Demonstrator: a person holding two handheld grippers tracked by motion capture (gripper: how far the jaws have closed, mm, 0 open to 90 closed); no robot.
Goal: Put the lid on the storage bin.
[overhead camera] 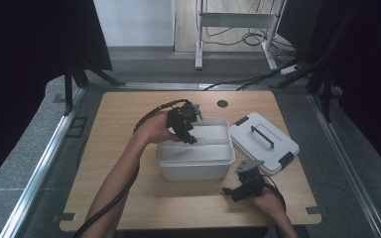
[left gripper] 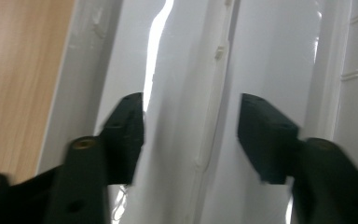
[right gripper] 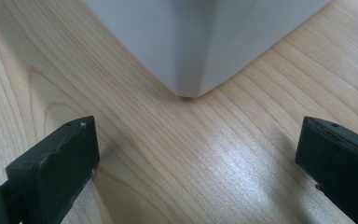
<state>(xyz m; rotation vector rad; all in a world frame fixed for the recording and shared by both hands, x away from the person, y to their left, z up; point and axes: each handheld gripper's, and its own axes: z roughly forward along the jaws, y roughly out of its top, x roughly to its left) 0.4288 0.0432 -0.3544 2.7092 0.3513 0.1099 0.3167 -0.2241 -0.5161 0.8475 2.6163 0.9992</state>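
Storage box (overhead camera: 195, 153) sits mid-bench, its lid (overhead camera: 263, 142) off beside it toward the right edge. We hold the left gripper (overhead camera: 188, 130) open-jawed over the box's far rim, the right gripper (overhead camera: 240, 191) open near its front corner; next, we judge, comes closing on that rim.

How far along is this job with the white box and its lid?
Done: the lid is already off, lying flat on the table to the right of the open white box. In hand: the left gripper reaches into the box, jaws apart with nothing between them. The right gripper waits open near the box's front corner. Putting the lid back on probably remains.
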